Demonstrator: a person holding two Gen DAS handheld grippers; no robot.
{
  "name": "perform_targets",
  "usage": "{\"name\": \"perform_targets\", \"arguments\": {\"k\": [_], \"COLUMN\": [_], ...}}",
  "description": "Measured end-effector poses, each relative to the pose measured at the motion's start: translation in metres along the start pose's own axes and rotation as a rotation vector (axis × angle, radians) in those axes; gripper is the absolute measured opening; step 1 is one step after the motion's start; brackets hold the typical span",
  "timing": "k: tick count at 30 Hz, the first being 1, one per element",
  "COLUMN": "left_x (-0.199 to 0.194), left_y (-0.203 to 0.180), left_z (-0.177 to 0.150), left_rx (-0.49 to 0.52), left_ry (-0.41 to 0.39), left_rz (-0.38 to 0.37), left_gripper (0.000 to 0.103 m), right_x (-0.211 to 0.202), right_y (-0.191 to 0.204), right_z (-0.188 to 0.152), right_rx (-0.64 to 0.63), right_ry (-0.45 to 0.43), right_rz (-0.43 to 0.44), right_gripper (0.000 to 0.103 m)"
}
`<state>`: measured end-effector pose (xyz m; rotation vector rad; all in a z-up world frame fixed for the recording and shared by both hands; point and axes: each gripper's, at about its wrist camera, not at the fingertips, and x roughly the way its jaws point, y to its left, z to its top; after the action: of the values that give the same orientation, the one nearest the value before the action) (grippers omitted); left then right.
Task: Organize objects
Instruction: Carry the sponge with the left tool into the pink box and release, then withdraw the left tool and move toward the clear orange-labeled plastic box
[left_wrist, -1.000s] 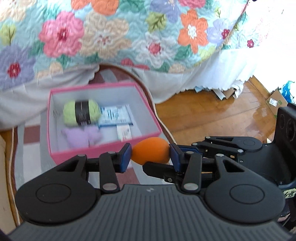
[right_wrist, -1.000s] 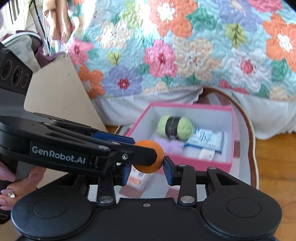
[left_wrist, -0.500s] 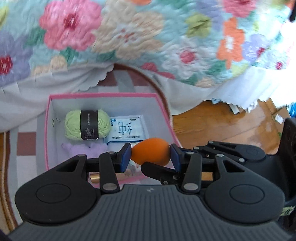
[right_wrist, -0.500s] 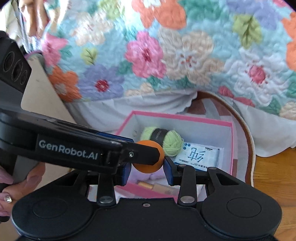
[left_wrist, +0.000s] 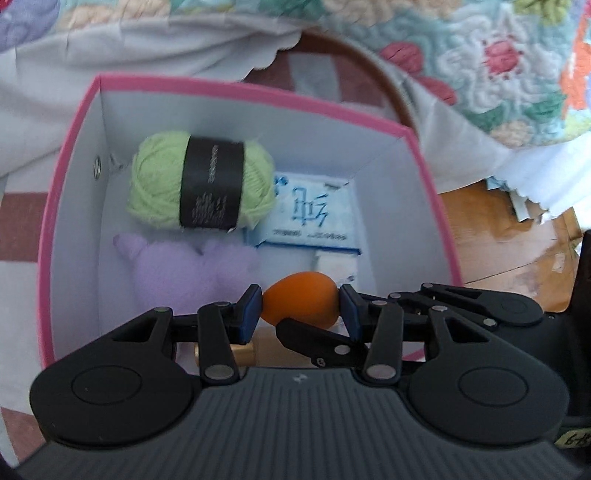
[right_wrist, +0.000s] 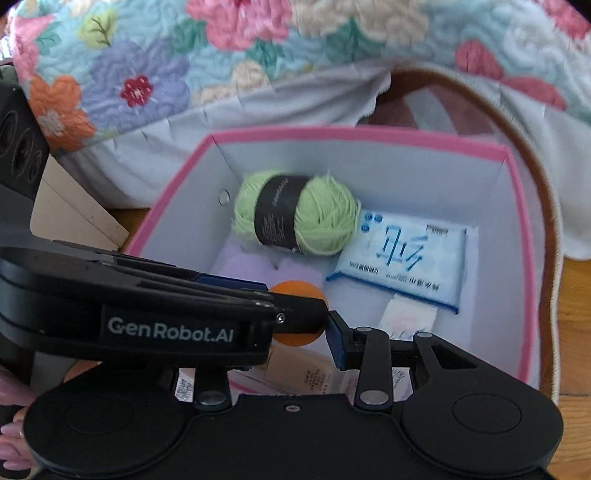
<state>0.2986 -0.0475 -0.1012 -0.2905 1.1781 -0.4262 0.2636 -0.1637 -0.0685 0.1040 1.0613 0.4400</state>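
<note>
An orange egg-shaped sponge (left_wrist: 301, 301) is held between both grippers over the near part of a pink box (left_wrist: 255, 90). My left gripper (left_wrist: 301, 310) is shut on it. My right gripper (right_wrist: 299, 328) is also closed against the sponge (right_wrist: 295, 288), its left finger hidden behind the left gripper's arm. Inside the box lie a green yarn ball (left_wrist: 201, 184), a purple plush (left_wrist: 184, 269), a blue-and-white tissue pack (left_wrist: 314, 218) and a small white packet (left_wrist: 334, 264). The box also shows in the right wrist view (right_wrist: 369, 134).
A floral quilt (right_wrist: 147, 55) hangs over the bed behind the box. The box stands on a checked rug with a brown border (right_wrist: 546, 206). Wooden floor (left_wrist: 498, 236) lies to the right. A gold cylinder (left_wrist: 242, 352) lies at the box's near wall.
Both grippers have carried the orange sponge forward and down, from in front of the box to inside its near end. The grip on the sponge is unchanged.
</note>
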Motion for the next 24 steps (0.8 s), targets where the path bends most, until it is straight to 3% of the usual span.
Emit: {"name": "perform_targets", "arguments": {"k": [7,10,12,19,24], "left_x": [0.020,0.023,0.021,-0.026,-0.061], "left_y": [0.008,0.008,0.001,-0.012,-0.025], "left_z": [-0.008,-0.011,-0.012,-0.018,-0.031], "left_rx": [-0.059,-0.075,-0.038,0.005,0.092], "left_ry": [-0.021,-0.048,-0.043,-0.092,-0.112], "left_rz": [-0.012,0.027,0.072,0.065,0.184], "left_gripper": [0.045,0.047,0.047,0.051,0.052], "right_x": [0.019,0.021,0.018,-0.029,-0.079], "right_y": [-0.014,-0.015,-0.015,-0.024,-0.014], "right_z": [-0.004,-0.006,-0.009,-0.020,-0.029], "right_rx": [0.041,0.018,-0.007,0.007,-0.016], "right_ry": [0.030,0.035,0.025,-0.055,-0.124], "right_rz": [-0.001,-0.041,-0.084,-0.051,-0.001], "right_gripper": [0.046,0.061,0.064,0.067,0.072]}}
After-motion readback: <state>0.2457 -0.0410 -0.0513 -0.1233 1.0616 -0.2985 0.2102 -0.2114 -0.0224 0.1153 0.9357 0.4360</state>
